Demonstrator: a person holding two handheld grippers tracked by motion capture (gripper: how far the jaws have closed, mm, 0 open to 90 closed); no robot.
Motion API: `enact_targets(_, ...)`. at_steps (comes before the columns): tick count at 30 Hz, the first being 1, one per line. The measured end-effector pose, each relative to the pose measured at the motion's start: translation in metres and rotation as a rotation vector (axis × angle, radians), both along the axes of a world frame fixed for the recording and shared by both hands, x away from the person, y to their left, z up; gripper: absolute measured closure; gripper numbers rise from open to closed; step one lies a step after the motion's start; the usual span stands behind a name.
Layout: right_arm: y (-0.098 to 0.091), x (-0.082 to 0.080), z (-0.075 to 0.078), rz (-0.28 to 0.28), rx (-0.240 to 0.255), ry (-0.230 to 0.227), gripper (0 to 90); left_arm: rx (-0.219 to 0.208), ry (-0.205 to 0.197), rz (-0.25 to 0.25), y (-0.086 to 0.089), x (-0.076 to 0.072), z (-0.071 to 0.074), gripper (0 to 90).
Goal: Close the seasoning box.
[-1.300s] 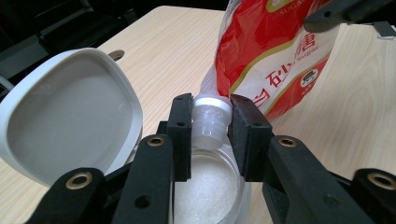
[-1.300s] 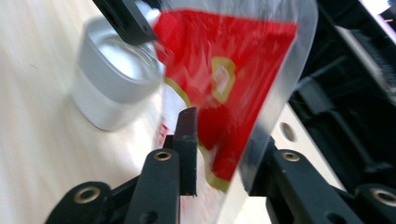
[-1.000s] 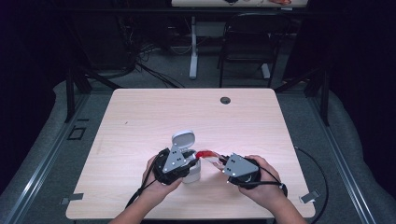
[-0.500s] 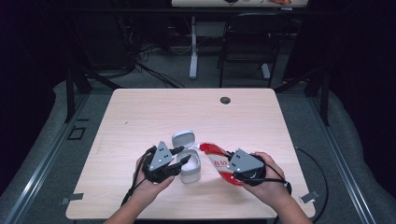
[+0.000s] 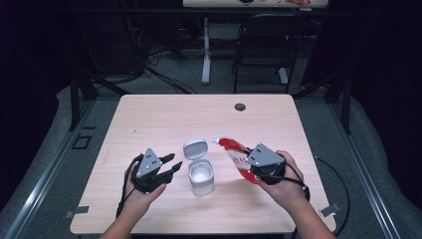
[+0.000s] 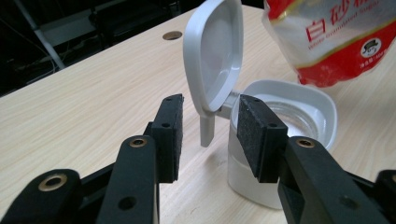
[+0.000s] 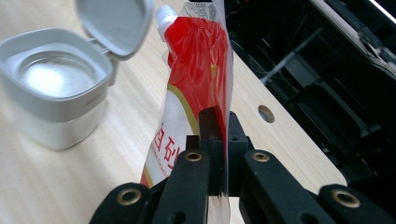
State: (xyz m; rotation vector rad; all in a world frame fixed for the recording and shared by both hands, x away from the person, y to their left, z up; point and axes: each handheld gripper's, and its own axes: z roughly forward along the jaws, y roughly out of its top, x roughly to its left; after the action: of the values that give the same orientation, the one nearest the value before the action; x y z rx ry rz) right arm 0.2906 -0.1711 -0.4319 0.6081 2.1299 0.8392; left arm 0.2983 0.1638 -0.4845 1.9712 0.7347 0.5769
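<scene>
Spanning dim room, pale wooden table (image 5: 149, 124)

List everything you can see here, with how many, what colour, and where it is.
Table: one, light wood, centre of the high view.
Cable hole: one, dark, far edge of the table.
Container: one, white with a clear inside, near middle of the table, hinged lid standing open.
Sugar pouch: one, red and clear with a white spout, right of the container, held off the table.
Chair: one, black, beyond the table.
Left gripper: one, black, left of the container, jaws open and apart from it.
Right gripper: one, black, jaws shut on the sugar pouch.
</scene>
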Motion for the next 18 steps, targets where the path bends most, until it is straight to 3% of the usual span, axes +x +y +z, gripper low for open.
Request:
enact_targets(10, 0.004, 0.021, -0.007, -0.078, 0.054, -0.008, 90.0, -0.007, 0.013, 0.007, 0.001, 0.003, -0.005, 61.5)
enact_targets(12, 0.002, 0.024, -0.011, -0.092, 0.083, -0.007, 90.0, -0.007, 0.015, 0.01, 0.002, 0.003, -0.006, 61.5)
enact_targets(16, -0.007, 0.024, -0.022, -0.105, 0.101, 0.008, 90.0, -0.007, 0.017, 0.017, 0.005, 0.003, -0.007, 61.6)
enact_targets(18, -0.012, 0.021, -0.024, -0.103, 0.133, 0.007, 90.0, -0.01, 0.019, 0.021, 0.007, 0.003, -0.007, 61.7)
